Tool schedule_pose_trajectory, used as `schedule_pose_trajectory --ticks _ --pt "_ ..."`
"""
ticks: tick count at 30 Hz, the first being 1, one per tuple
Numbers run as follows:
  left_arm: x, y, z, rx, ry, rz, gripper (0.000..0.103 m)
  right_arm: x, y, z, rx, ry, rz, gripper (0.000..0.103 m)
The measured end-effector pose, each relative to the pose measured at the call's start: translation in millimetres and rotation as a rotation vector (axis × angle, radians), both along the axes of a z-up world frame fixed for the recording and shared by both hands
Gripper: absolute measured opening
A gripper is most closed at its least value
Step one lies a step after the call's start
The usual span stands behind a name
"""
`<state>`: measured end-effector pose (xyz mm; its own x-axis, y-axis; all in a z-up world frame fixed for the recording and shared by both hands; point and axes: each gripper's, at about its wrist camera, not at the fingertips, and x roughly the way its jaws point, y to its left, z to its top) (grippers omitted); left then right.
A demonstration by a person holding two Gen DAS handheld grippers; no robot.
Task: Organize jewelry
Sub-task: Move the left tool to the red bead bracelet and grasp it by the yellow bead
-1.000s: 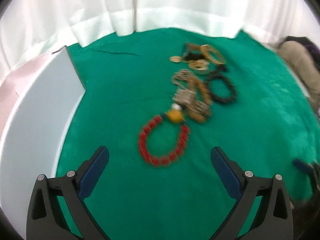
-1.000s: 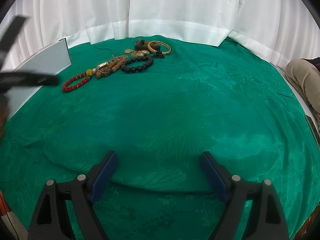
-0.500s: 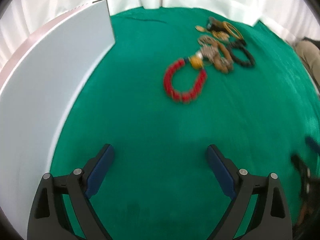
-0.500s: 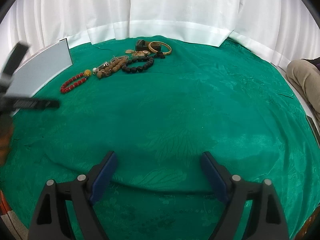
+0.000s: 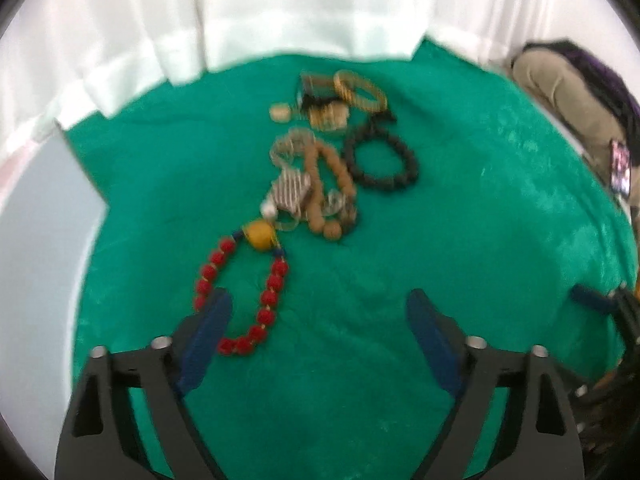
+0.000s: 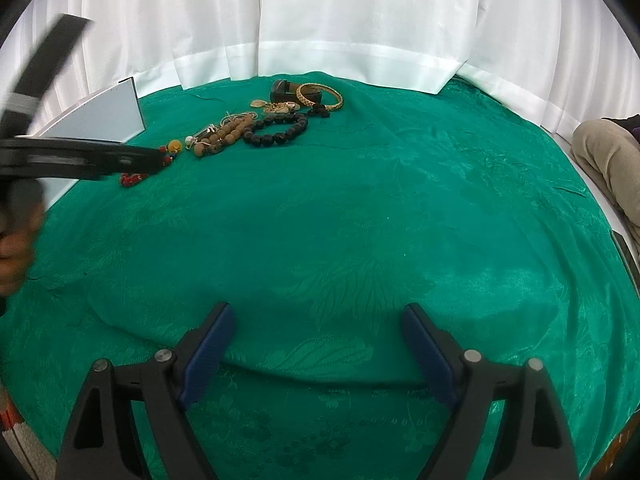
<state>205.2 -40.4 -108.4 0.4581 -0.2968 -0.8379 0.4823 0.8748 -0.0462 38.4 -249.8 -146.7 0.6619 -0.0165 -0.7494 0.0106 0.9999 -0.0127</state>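
A red bead bracelet [image 5: 276,292] with a yellow bead lies on the green cloth [image 5: 480,240]. My left gripper [image 5: 320,340] hovers just over its near end. The jaws are closing: the left finger [image 5: 208,336] covers the loop's left side, and the loop's right strand lies between the fingers, no pad pressing it. Behind it lie a brown wooden bead bracelet [image 5: 328,184], a silver piece [image 5: 290,192], a black bead bracelet [image 5: 380,160] and a gold bangle [image 5: 360,90]. My right gripper [image 6: 318,352] stands open over bare cloth, far in front of the jewelry [image 6: 276,132].
A pale flat board [image 5: 40,260] stands at the cloth's left edge. White curtains [image 6: 360,20] hang behind. A person's trouser leg [image 6: 608,160] rests at the right edge. In the right wrist view a hand [image 6: 16,256] holds the left gripper at the far left.
The left gripper swung away toward the pale board, then came back onto the red bracelet, closer than before, with its jaws narrower. The right gripper has not moved.
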Motion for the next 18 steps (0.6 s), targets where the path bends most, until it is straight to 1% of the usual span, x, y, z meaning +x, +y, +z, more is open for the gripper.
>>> schedule_pose_trajectory --ticks 1,2,6,9,11,13,15,16,17,18 --pt "-2 1 -5 0.006 0.018 -0.005 0.078 0 0 0 0.0 0.0 0.0 0.088" --pt "-8 2 -6 0.014 -0.007 -0.018 0.078 -1 0 0 0.0 0.0 0.0 0.088" --pt "-39 16 -8 0.025 0.061 -0.095 0.078 -1 0 0 -0.001 0.0 -0.001 0.088" --pt "-63 32 -6 0.052 0.097 -0.126 0.079 -1 0 0 0.0 0.0 -0.001 0.088" --pt "-71 46 -4 0.036 0.128 -0.096 0.08 -1 0 0 0.0 -0.001 -0.001 0.088" --pt "-68 47 2 0.0 0.143 -0.049 0.08 -1 0 0 -0.001 0.0 -0.001 0.088" --pt "-63 43 5 -0.012 0.132 -0.003 0.079 -1 -1 0 -0.001 -0.001 0.0 0.088" --pt "-60 38 5 -0.007 0.124 0.014 0.078 -1 0 0 -0.001 -0.001 -0.001 0.088" --pt "-58 32 4 0.01 0.118 0.025 0.073 -1 0 0 -0.002 -0.001 0.0 0.088" --pt "-53 24 2 0.026 0.116 0.028 0.064 -1 0 0 -0.002 -0.001 0.0 0.088"
